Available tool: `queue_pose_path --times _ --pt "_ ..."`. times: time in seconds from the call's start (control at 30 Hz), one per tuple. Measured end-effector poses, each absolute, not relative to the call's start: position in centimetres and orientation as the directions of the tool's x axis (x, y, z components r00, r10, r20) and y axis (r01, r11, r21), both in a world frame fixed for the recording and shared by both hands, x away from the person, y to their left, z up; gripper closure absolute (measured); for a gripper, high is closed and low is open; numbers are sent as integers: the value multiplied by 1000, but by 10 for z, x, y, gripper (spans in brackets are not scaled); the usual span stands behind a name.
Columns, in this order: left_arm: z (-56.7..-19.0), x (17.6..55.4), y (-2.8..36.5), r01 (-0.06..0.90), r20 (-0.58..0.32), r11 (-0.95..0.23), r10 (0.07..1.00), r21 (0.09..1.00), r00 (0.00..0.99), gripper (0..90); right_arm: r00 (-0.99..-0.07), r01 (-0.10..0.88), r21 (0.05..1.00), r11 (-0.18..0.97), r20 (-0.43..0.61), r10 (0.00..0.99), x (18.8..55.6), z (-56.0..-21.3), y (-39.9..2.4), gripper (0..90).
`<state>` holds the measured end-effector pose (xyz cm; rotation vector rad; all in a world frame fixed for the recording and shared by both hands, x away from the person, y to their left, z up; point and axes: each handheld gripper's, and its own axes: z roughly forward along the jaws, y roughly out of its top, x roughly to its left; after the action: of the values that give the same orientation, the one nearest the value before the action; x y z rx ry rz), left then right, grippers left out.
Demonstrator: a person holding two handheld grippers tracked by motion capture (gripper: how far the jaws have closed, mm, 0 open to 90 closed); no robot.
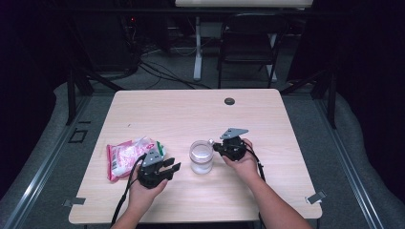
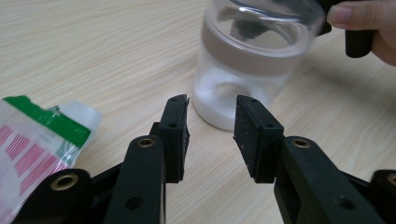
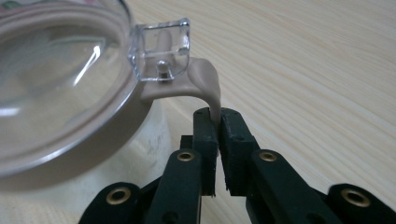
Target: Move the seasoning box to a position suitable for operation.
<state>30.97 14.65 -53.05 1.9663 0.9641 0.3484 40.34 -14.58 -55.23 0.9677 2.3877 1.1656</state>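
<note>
Jar: a clear jar [image 1: 201, 157] stands upright on the table [image 1: 191, 114], in the middle near the front, between the two grippers. It has a tan band near the top and some white stuff at the bottom.
Lid: a clear round lid [image 3: 56, 74] sits on top of the jar.
Tab: a tan strap [image 3: 205, 86] comes off the lid next to a small clear latch and bends down at the jar's side.
Right gripper: the right gripper [image 3: 217, 122] sits just right of the jar, and its jaws are squeezed together on the tan strap.
Left gripper: the left gripper [image 2: 211, 114] rests low on the table, just left of the jar and pointing at it. Its jaws are apart with nothing between them. The jar is near but not touching.
Bag: a pink and white bag [image 1: 128, 156] with a green edge lies flat on the table, left of the left gripper.
</note>
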Motion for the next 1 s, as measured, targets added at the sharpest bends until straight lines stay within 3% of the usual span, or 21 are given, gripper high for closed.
queue_pose_path --times 0.23,0.43,0.73,1.0 --pt "-525 308 144 452 -31 -388 731 804 682 631 -618 484 767 421 -41 785 381 -549 -151 858" --pt "-519 320 158 476 -106 -298 750 827 653 630 -596 518 757 399 -15 803 353 -546 -152 847" --pt "-518 341 152 460 -121 -275 739 844 663 614 -653 473 736 483 -75 753 318 -542 -155 824" --pt "-524 349 133 451 -113 -299 718 841 687 604 -708 456 765 455 2 706 305 -539 -169 791"
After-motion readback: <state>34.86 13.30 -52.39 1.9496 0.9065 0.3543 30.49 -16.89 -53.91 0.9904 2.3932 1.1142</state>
